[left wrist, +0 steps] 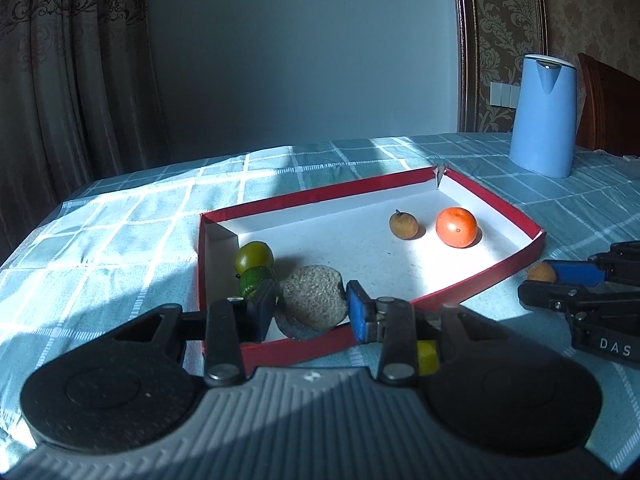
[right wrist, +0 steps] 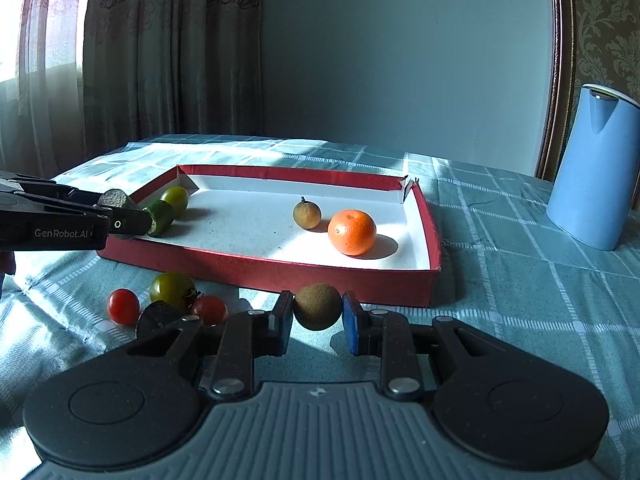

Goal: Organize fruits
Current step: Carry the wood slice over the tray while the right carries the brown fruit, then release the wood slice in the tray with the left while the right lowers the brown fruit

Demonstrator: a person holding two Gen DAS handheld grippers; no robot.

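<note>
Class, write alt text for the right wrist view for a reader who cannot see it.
The right gripper clamps a round brown fruit above a checked tablecloth, before a red-sided tray holding an orange. At left, the left gripper reaches into the tray.

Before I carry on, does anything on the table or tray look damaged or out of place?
Yes: the red tray's far right corner is torn open, its walls split and curling apart. Several fruits, two red tomatoes among them, lie outside the tray on the tablecloth.
</note>
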